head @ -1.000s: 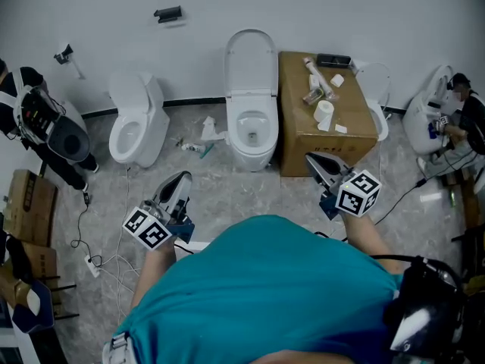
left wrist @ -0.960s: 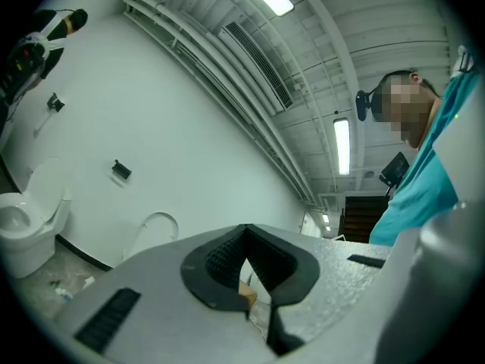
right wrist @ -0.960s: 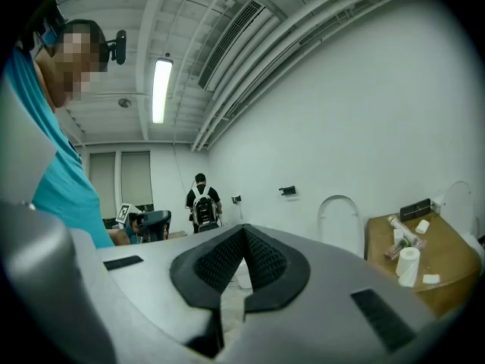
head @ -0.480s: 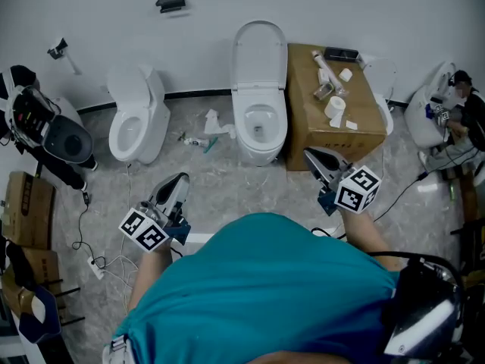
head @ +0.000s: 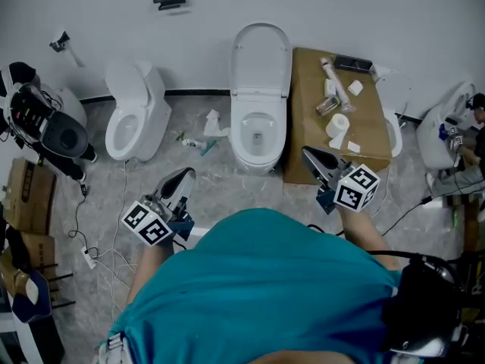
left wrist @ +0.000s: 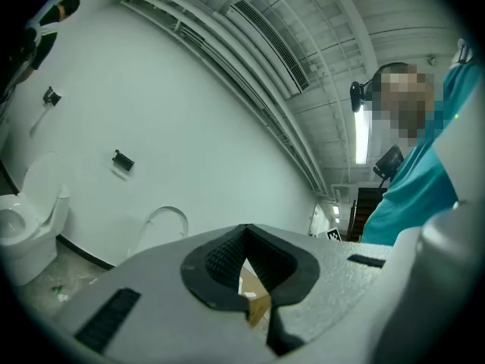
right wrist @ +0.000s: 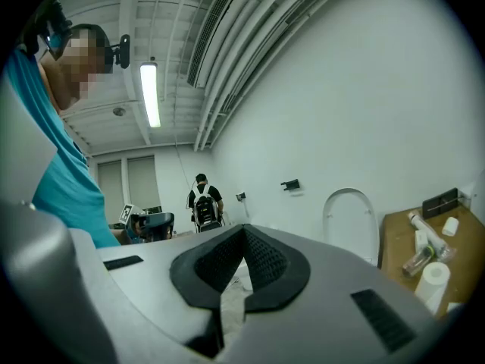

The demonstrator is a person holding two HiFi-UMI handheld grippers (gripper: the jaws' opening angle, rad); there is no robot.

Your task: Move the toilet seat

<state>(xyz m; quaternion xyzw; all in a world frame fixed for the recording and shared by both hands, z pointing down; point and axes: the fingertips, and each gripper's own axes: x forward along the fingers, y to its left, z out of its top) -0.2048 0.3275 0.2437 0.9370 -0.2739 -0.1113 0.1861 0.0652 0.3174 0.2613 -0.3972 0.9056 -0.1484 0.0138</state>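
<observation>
A white toilet [head: 258, 131] stands against the far wall in the head view, its lid [head: 261, 55] raised upright and the seat ring down on the bowl. Both grippers hang well short of it, over the grey floor. My left gripper [head: 184, 175] is down to the toilet's left and my right gripper [head: 308, 155] to its right, beside the cardboard box. Each is shut with nothing between its jaws. The raised lid [left wrist: 163, 230] shows past the left gripper [left wrist: 244, 232] in the left gripper view. It also shows as a white lid [right wrist: 350, 218] beyond the right gripper [right wrist: 244, 232] in the right gripper view.
A second toilet [head: 130, 120] stands to the left. The cardboard box [head: 312, 146] to the right of the middle toilet carries tubes and a paper roll [head: 338, 123]. Litter [head: 203, 141] lies on the floor between the toilets, cables [head: 85, 230] at left, a person [head: 476, 123] at far right.
The head view has shifted, so the toilet and the box now sit a little further right in the picture. Both grippers stay shut and in nearly the same places.
</observation>
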